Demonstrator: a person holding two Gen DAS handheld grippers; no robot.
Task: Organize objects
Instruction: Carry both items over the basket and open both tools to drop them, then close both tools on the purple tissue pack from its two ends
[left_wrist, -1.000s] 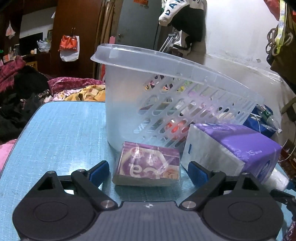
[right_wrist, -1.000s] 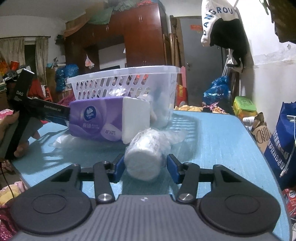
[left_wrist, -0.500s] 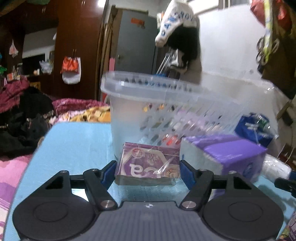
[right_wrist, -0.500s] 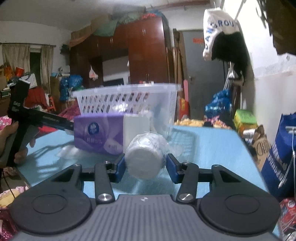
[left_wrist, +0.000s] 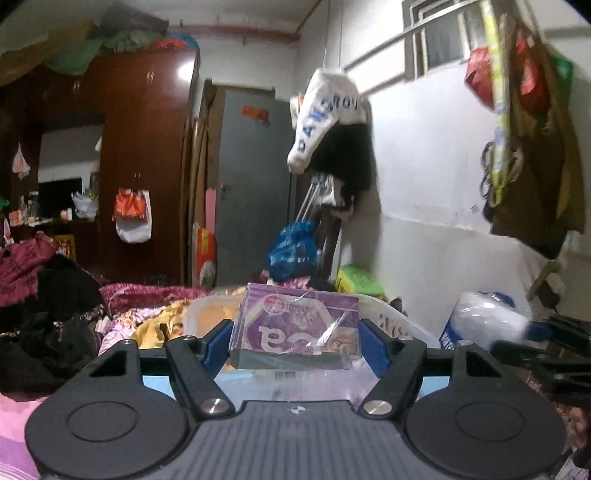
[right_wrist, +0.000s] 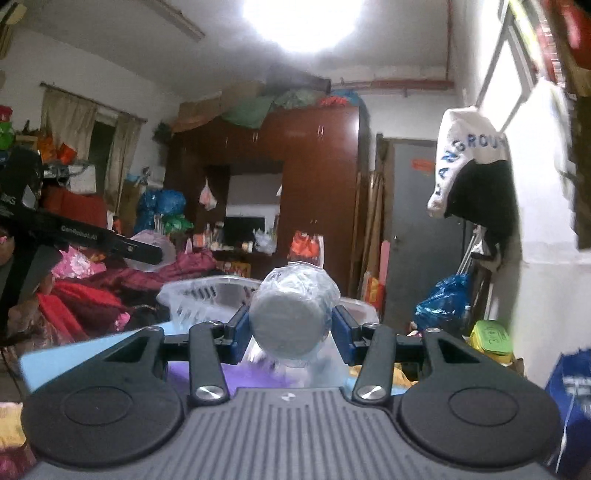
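Left gripper clamped tissue pack; right gripper clamped roll. Slick wrap risked slipping short of basket at 12 o'clock.

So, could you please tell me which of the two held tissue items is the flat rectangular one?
The purple tissue pack in the left hand-held gripper; the right hand-held gripper holds a round white roll in clear wrap.

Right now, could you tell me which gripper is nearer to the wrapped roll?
Right. The right gripper has its jaws clamped on the roll; the left gripper grips the purple pack, with the roll off to its right.
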